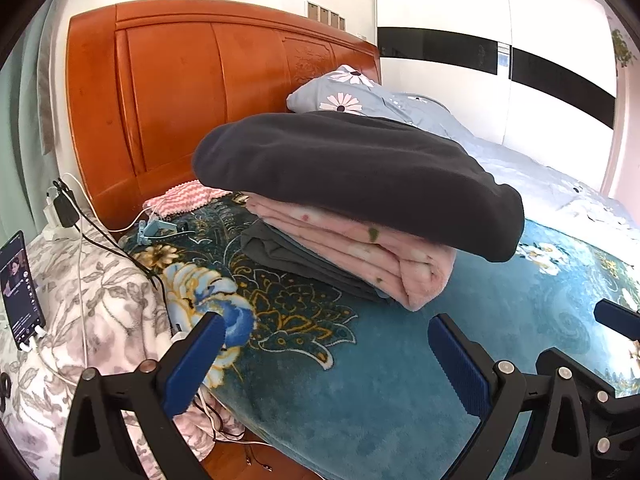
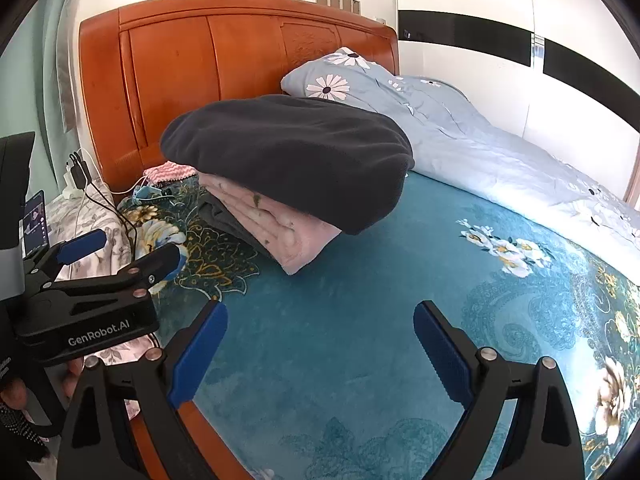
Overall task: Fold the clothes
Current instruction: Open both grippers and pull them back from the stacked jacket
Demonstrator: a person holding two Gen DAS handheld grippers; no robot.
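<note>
Both claws hang wide open and empty over the bed [image 2: 360, 340], the left claw [image 1: 326, 360] and right claw [image 2: 320, 344] side by side, facing the stack [image 1: 360, 216] near the headboard [image 1: 180, 100]. A dark fleece [image 1: 352, 172] lies folded on top of a pink blanket [image 1: 380, 256] and a grey garment [image 1: 296, 256], edges roughly squared, so this pile looks finished; the spread fingers suggest readiness for another item, none visible nearby

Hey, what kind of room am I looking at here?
A bedroom, most likely: a wooden headboard, a floral pillow and a teal floral blanket on the bed, with folded clothes stacked on it.
</note>
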